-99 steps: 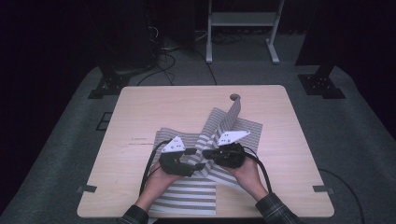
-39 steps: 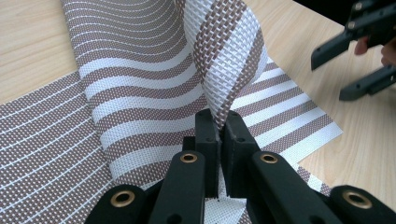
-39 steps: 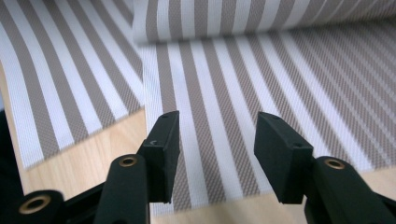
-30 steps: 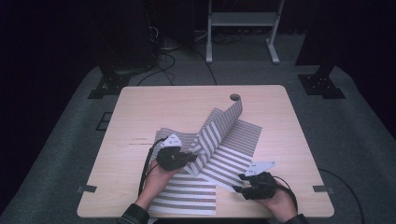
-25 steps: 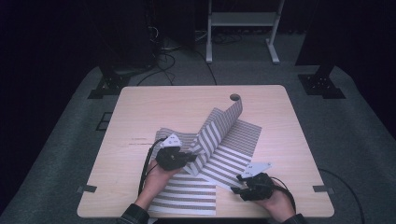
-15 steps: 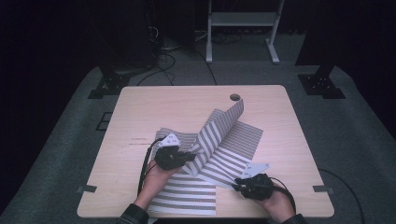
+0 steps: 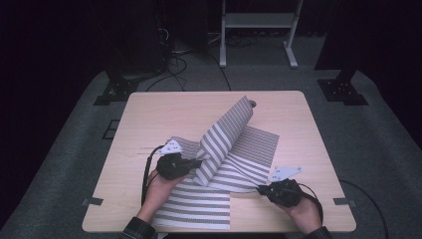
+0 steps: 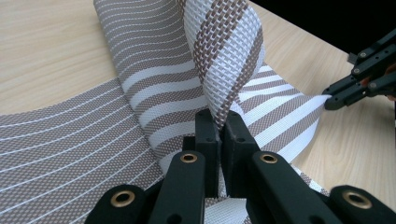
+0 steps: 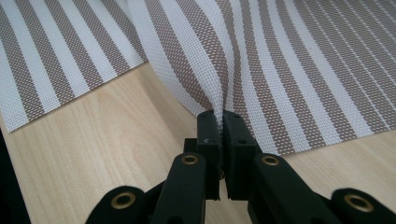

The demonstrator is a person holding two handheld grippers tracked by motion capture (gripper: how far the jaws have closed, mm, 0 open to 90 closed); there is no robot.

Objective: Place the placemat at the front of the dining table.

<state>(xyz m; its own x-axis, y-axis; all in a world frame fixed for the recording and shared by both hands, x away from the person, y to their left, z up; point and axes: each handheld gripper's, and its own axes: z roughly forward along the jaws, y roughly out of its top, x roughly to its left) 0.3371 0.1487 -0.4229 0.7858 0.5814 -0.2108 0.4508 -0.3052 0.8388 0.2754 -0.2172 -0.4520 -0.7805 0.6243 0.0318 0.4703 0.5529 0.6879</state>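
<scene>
On the near half of the table (image 7: 149, 114) lies your striped woven placemat (image 7: 234, 164), brown and white, partly flat and partly lifted into a tall fold that leans toward the far edge. Your left claw (image 7: 195, 163) is clamped tight on that raised flap near the mat's middle; the left gripper view has the weave pinched between the black jaws, the strip (image 8: 224, 51) curling up above them. Your right claw (image 7: 261, 189) has just been closing, and now it bites the mat's right near edge; in the right gripper view the fabric (image 9: 219, 70) is drawn into a crease running straight into the jaws.

So both grips look made, and that seems to be the groundwork done. What's left, by my reading, is the fold or spread itself: the mat is still rumpled, one layer crossing over another, nothing squared up yet.

Around you, little interferes. A small brown round object (image 7: 252, 104) sits at the far side, just behind the lifted flap's tip, and could get knocked if the flap swings over. Bare wood elsewhere; cables (image 7: 174, 55) and a stand's legs (image 7: 259, 35) stay on the floor beyond.
</scene>
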